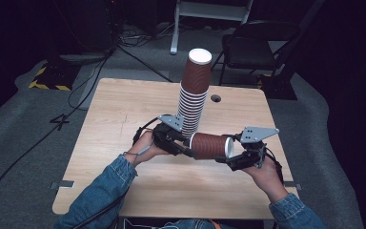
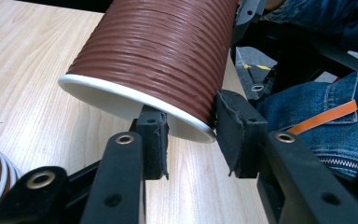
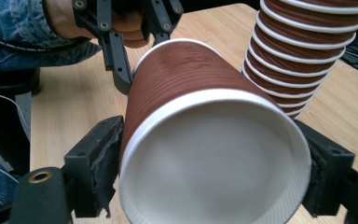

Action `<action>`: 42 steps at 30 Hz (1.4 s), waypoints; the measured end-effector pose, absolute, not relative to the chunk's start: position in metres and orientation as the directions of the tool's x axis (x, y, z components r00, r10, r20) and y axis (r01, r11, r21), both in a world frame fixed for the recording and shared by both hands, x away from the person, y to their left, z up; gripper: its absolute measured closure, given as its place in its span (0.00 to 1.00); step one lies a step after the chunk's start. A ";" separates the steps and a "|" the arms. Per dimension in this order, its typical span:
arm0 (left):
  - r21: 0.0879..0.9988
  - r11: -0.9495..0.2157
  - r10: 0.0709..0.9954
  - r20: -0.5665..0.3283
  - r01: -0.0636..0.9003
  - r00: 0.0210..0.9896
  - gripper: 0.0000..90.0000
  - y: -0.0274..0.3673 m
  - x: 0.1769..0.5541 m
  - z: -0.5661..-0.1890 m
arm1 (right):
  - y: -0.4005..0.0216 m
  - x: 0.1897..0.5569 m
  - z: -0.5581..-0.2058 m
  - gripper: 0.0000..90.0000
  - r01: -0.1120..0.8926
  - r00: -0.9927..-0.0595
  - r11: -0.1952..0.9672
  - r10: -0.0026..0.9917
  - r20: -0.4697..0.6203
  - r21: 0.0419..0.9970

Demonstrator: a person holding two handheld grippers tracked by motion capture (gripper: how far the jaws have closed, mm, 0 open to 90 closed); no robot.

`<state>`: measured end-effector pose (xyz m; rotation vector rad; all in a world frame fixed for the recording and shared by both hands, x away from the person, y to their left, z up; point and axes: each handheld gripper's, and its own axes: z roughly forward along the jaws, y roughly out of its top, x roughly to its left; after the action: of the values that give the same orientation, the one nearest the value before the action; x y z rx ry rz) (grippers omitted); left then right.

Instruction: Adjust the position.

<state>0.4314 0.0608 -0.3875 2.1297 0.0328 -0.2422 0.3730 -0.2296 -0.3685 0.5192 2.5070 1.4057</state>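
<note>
A brown ribbed paper cup (image 1: 210, 146) lies on its side above the wooden table (image 1: 124, 114), held between both grippers, just near of a tall stack of cups (image 1: 193, 95). Left gripper (image 2: 189, 133): jaws pinch the rim wall, one pad inside, one outside. Right gripper (image 3: 209, 179): jaws spread wide, clamping the cup's closed base end from both sides. No readable writing on the cups.

table (image 1: 124, 109): light wood-grain top, rounded corners, standing on grey floor (image 1: 28, 124) | round cable hole (image 1: 215, 98) near far edge, right of centre | on it: tall leaning stack of brown ribbed paper cups (image 1: 193, 102) with white rims, base near table centre | dark cable (image 1: 145, 126) lies across the top just left of the stack
</note>
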 end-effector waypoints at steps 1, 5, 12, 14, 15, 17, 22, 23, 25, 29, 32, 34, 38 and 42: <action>0.830 -0.545 -0.074 -0.182 0.113 0.980 0.73 0.061 0.431 -0.387 | -0.230 0.373 -0.369 0.23 0.199 -0.913 0.484 0.407 -0.018 0.852; 0.821 -0.564 -0.079 -0.165 0.092 0.983 0.80 0.060 0.429 -0.386 | -0.229 0.373 -0.373 0.24 0.209 -0.912 0.504 0.411 -0.020 0.838; 0.829 -0.554 -0.103 -0.156 0.073 0.982 0.89 0.062 0.428 -0.383 | -0.228 0.373 -0.378 0.24 0.227 -0.911 0.516 0.412 -0.007 0.826; 0.830 -0.554 -0.114 -0.156 0.067 0.981 0.90 0.062 0.427 -0.383 | -0.228 0.373 -0.379 0.24 0.223 -0.914 0.521 0.405 -0.009 0.824; 0.828 -0.557 -0.123 -0.154 0.060 0.980 0.91 0.061 0.426 -0.382 | -0.228 0.373 -0.379 0.24 0.225 -0.915 0.524 0.403 -0.007 0.821; 0.827 -0.562 -0.141 -0.138 0.036 0.980 0.95 0.060 0.424 -0.381 | -0.228 0.374 -0.381 0.25 0.232 -0.918 0.532 0.397 0.002 0.815; 0.815 -0.580 -0.161 -0.122 0.006 0.979 0.96 0.058 0.421 -0.381 | -0.228 0.374 -0.382 0.26 0.241 -0.925 0.534 0.380 0.024 0.810; 0.813 -0.583 -0.166 -0.119 0.000 0.979 0.96 0.057 0.420 -0.381 | -0.228 0.374 -0.382 0.26 0.238 -0.926 0.537 0.376 0.022 0.809; 0.809 -0.588 -0.166 -0.112 -0.007 0.980 0.96 0.056 0.419 -0.382 | -0.227 0.373 -0.382 0.26 0.231 -0.930 0.540 0.368 0.020 0.809; 0.805 -0.593 -0.167 -0.102 -0.017 0.981 0.96 0.056 0.418 -0.381 | -0.230 0.375 -0.380 0.17 0.251 -0.931 0.522 0.360 0.056 0.815; 0.800 -0.599 -0.169 -0.093 -0.027 0.981 0.96 0.055 0.417 -0.380 | -0.231 0.378 -0.375 0.14 0.266 -0.932 0.534 0.355 0.072 0.803; 0.796 -0.604 -0.172 -0.088 -0.034 0.981 0.96 0.053 0.416 -0.379 | -0.229 0.379 -0.370 0.09 0.279 -0.933 0.547 0.350 0.087 0.789; 0.788 -0.614 -0.174 -0.080 -0.045 0.981 0.96 0.051 0.414 -0.379 | -0.222 0.383 -0.359 0.06 0.301 -0.931 0.583 0.352 0.100 0.754; 0.780 -0.623 -0.178 -0.075 -0.053 0.981 0.96 0.050 0.412 -0.378 | -0.214 0.386 -0.352 0.05 0.314 -0.929 0.615 0.357 0.100 0.723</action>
<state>0.4120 0.0496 -0.3779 2.2413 -0.1608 -0.1817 0.3861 -0.2145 -0.3519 0.5774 2.7739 1.2260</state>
